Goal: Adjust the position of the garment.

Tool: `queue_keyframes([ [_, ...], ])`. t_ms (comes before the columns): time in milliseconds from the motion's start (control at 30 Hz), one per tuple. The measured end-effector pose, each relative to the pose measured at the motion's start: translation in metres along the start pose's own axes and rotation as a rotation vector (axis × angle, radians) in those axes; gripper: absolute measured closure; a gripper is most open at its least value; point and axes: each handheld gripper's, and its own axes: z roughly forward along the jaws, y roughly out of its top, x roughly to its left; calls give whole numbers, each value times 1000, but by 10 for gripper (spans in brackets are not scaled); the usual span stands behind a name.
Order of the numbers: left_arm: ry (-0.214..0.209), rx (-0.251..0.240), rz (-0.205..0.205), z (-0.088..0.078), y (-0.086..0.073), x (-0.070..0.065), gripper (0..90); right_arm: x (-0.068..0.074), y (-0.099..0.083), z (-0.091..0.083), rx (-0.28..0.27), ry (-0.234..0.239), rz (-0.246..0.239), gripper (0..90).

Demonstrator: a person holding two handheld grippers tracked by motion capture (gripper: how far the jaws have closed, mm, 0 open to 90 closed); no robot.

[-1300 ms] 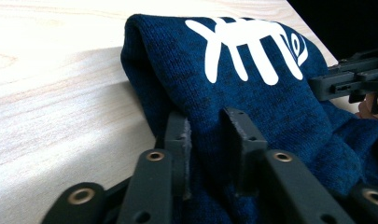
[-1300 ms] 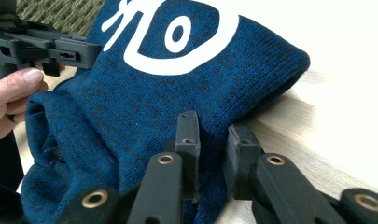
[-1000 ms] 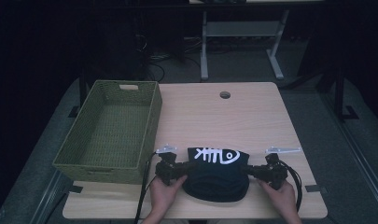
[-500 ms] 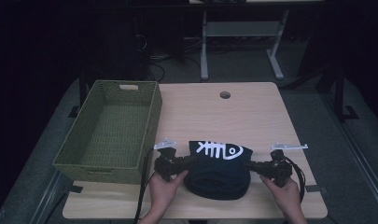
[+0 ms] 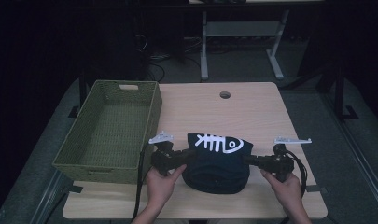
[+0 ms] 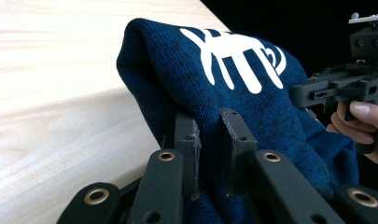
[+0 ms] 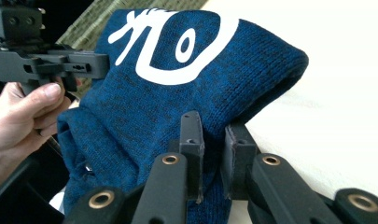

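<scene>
Clearly, both grippers were clamped on the same garment: a dark blue knitted sweater (image 5: pixel 216 161) with a white fish-skeleton print on its upper face. Seen from the high view, it sat over the near middle of the pale wooden table (image 5: pixel 252 112), bunched into a rounded heap, its far edge folded over so that the print faced upward.

The left gripper (image 5: pixel 190 155) held the sweater's left edge; in the left gripper view its two black jaws stood close together with a fold of the blue knit (image 6: pixel 252 121) pinched between the pads (image 6: pixel 187 140). The person's left hand (image 5: pixel 161 184) wrapped the handle from below.

The right gripper (image 5: pixel 248 159) gripped the opposite edge in the same way; in the right gripper view the jaws were nearly together, and a thick fold of the knit (image 7: pixel 196 79) ran down between the pads (image 7: pixel 192 130). The right hand (image 5: pixel 284 186) held that handle near the table's right front corner.

Each gripper view also caught the other gripper farther off, level with the cloth, with fingers around its handle.

An olive-green woven rectangular basket (image 5: pixel 84 156) stood on the left part of the table, just beside the left gripper, its near corner close to the left hand. A small round hole (image 5: pixel 225 95) marked the far middle of the tabletop, well apart from the sweater.
</scene>
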Motion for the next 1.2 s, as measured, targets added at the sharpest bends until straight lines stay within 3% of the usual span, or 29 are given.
queue_keyframes([
  [400,-3,-27,11,-24,26,-1,787,18,26,1,-14,23,-17,802],
  [1200,-3,-89,-13,-82,62,19,787,69,85,26,-28,80,-81,802],
])
